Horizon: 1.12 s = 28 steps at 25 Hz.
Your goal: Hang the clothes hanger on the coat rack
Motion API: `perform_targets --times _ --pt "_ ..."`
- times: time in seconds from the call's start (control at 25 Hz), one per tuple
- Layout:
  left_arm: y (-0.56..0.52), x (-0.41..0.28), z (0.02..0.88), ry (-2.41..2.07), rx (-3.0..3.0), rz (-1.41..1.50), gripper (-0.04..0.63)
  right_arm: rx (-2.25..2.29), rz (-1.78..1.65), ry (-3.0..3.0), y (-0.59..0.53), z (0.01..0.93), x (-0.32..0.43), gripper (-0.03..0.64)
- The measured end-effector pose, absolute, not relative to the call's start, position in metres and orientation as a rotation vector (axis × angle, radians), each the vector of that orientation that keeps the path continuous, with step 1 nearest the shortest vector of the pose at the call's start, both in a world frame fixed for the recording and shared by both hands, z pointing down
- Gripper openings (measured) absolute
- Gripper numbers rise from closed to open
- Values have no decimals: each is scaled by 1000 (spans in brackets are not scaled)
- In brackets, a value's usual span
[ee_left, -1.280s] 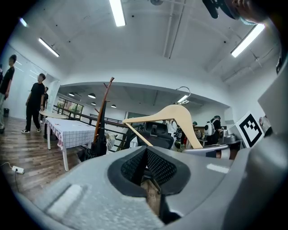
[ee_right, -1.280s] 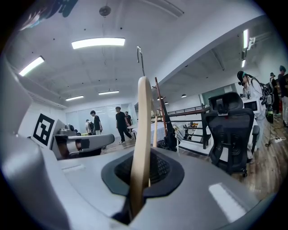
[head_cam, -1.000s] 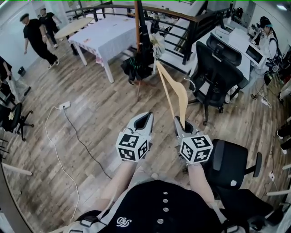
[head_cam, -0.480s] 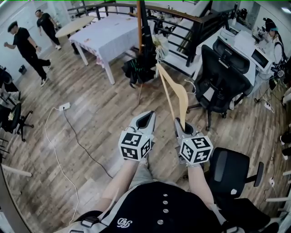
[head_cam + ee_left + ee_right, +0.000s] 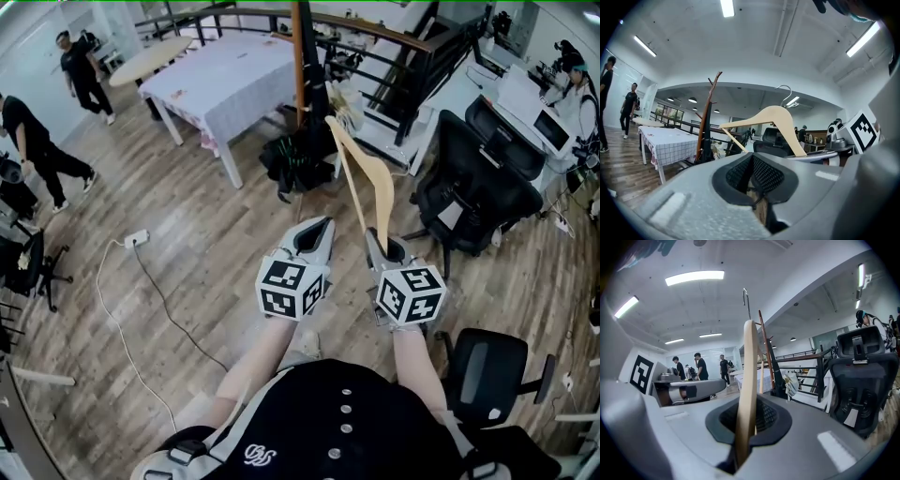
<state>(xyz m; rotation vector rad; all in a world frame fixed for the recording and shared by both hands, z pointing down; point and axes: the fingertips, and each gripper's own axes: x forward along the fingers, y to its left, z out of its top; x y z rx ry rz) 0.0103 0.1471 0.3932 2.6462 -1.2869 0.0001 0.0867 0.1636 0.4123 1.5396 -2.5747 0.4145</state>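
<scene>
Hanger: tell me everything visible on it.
The hanger is pale, bare wood by its look, with curved shoulders, a thin crossbar and a metal hook on top. It stands roughly upright, in the air, one shoulder end clamped in the shut right tongs. Nothing else touches it; the coat rack is ahead, apart from it.

Black buttoned top [image 5: 323, 417]; grey left tool [image 5: 322, 228], right tool [image 5: 377, 242].

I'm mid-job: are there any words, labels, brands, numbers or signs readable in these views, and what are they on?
No text can be read in any view.
Marker cubes: black-and-white square patterns only, no letters or digits.
Black top: a small white curly emblem, too small to read.
Clothes hanger: bare wood, no print seen.
</scene>
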Motion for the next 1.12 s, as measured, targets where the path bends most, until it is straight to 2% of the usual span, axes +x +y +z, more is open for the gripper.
perform_targets --times 0.32,1.12 --pt "66 -11 400 -1220 2684 28 3 1556 395 -2545 88 419 59 -2" --pt "-38 -8 419 -1168 2681 56 3 1569 453 -2554 -22 434 66 -2"
